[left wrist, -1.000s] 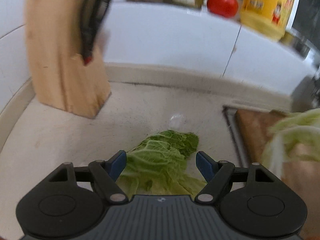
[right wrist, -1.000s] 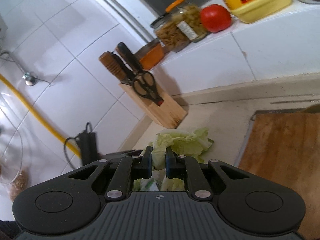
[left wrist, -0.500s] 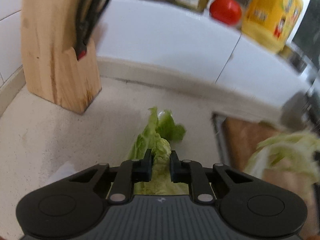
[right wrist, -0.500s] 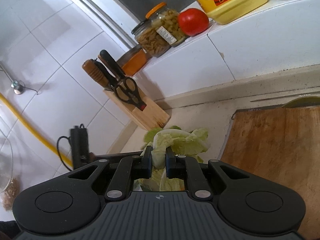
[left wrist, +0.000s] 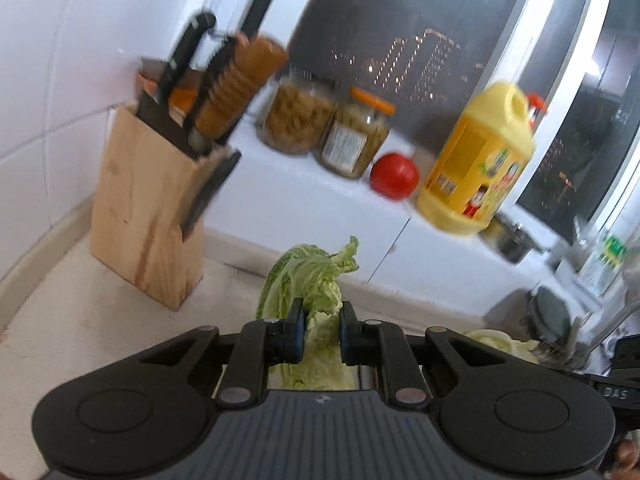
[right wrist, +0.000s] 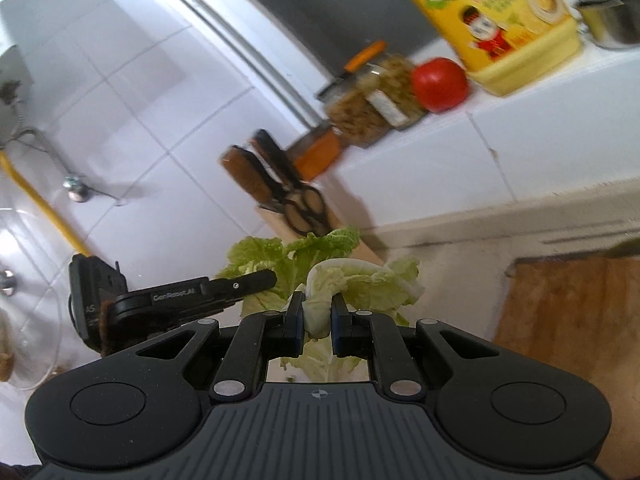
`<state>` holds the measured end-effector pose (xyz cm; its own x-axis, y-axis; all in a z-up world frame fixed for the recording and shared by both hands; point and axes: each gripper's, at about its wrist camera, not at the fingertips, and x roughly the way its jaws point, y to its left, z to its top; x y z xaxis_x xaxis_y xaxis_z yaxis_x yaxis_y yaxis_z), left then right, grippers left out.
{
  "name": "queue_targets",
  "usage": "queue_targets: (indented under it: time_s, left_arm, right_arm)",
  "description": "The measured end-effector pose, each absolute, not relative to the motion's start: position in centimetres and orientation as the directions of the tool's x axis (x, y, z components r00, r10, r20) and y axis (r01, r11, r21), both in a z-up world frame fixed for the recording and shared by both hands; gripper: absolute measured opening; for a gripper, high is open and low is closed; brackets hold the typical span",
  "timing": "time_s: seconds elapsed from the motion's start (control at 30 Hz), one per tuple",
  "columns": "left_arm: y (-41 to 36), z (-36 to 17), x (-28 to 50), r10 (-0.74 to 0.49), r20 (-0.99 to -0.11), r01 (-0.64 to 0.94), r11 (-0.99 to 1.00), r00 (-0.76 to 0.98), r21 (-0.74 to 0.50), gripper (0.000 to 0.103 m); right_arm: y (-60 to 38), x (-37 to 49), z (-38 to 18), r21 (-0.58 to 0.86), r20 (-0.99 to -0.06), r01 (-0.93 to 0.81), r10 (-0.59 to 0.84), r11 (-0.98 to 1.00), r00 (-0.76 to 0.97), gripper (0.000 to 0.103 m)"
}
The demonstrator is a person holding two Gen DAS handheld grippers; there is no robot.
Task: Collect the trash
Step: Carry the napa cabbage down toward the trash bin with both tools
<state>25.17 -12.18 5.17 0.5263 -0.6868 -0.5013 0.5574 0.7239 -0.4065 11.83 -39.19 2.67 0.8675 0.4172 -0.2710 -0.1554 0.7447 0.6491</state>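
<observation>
The left gripper (left wrist: 322, 330) is pinching a green cabbage leaf (left wrist: 310, 280) between its closed jaws, holding it in the air above the bench (left wrist: 80, 320) in front of the knife block (left wrist: 148, 208). The right gripper (right wrist: 316, 320) is clamping a paler cabbage leaf (right wrist: 360, 280) beside the wooden cutting board (right wrist: 568, 312), with the left gripper's leaf just behind it

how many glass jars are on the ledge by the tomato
2. One jar of brownish contents stands nearest the knife block; the orange-lidded jar stands beside it, next to the tomato. Others may be hidden.
</observation>
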Motion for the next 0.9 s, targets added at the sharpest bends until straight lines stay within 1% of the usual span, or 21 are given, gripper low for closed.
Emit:
queue_targets:
  time_s: [0.17, 0.33, 0.9]
  left_arm:
    - [-9.3, 6.7, 23.4, -0.686, -0.461, 0.541, 0.727, 0.563, -0.422, 0.012]
    - [-6.4, 6.8, 21.3, -0.659, -0.453, 0.496, 0.751, 0.600, -0.437, 0.012]
    - [0.8, 7.5, 15.1, -0.594, -0.406, 0.406, 0.789, 0.695, -0.461, 0.012]
  right_arm:
    - [-37.7, 11.9, 4.1, 0.638, -0.239, -0.221, 0.462, 0.738, 0.854, 0.017]
    - [-36.0, 11.8, 4.9, 0.629, -0.223, -0.277, 0.510, 0.726, 0.831, 0.017]
    - [-29.5, 11.3, 6.1, 0.603, -0.240, -0.402, 0.638, 0.689, 0.732, 0.017]
